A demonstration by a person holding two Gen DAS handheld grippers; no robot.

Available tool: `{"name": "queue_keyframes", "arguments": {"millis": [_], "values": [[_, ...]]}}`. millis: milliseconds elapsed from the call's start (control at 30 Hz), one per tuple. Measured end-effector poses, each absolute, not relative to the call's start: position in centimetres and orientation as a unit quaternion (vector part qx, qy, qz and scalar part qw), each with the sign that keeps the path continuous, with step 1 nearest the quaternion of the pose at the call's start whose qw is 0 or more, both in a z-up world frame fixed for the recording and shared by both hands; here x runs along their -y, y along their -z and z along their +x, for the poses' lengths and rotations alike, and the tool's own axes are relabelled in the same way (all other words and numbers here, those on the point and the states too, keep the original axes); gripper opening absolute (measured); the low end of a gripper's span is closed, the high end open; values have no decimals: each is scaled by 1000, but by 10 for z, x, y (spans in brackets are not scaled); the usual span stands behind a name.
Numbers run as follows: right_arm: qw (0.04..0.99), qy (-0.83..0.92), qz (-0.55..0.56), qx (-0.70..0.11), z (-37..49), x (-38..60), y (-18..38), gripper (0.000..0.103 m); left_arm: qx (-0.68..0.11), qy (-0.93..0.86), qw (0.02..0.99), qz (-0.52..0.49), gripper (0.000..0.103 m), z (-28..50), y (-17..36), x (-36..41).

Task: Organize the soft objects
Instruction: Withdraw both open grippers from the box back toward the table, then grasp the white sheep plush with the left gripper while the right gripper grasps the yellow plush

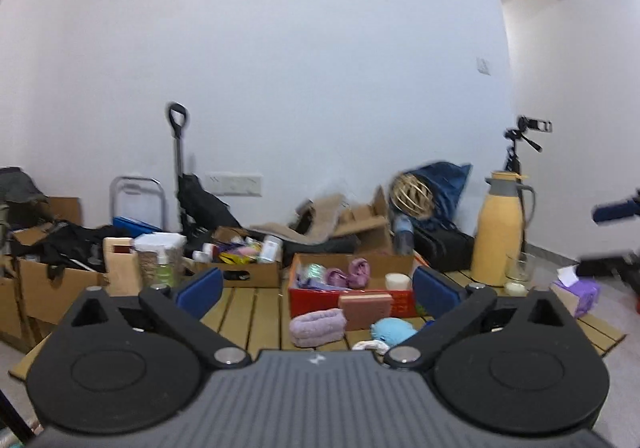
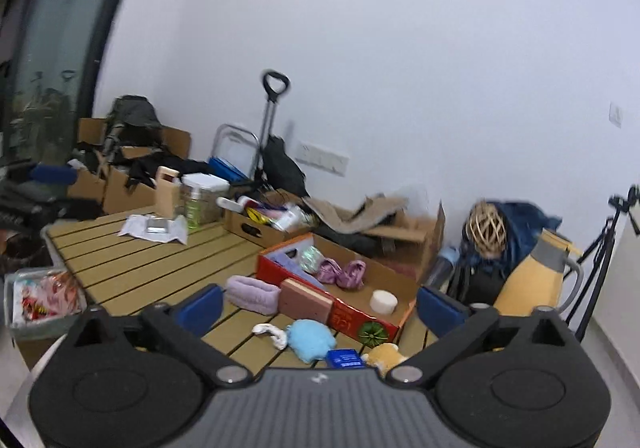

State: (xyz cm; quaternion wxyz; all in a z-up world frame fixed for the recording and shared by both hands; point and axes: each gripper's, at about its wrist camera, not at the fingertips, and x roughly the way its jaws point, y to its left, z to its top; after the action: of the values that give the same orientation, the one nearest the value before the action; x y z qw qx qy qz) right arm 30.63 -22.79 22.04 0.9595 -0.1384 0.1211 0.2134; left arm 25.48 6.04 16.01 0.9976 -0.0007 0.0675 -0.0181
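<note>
Both tools, left (image 1: 318,290) and right (image 2: 320,306), hang wide open and empty; soft toys (image 2: 310,339) lie loose on the worktop (image 2: 160,268) just ahead, beside the red box (image 2: 340,312) meant for them.

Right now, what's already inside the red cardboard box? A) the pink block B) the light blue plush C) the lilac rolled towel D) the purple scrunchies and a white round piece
D: the purple scrunchies and the white round piece lie inside the red cardboard box; the plush, towel and block sit outside on the slatted table.
</note>
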Motion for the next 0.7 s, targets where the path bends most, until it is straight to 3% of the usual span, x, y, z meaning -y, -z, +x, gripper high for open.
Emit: {"name": "queue_keyframes", "arguments": {"millis": [200,433,700], "values": [[965,-184,-137,-124,253,218,-155,103,-109,10,994,12,103,224,-111,-47],[965,-165,-77,-191,231,221,-95,103,-145,49,988,36,103,216,-79,-35],[962,-163,-53,-212,253,217,-68,102,-194,46,979,40,103,251,-50,-27]]}}
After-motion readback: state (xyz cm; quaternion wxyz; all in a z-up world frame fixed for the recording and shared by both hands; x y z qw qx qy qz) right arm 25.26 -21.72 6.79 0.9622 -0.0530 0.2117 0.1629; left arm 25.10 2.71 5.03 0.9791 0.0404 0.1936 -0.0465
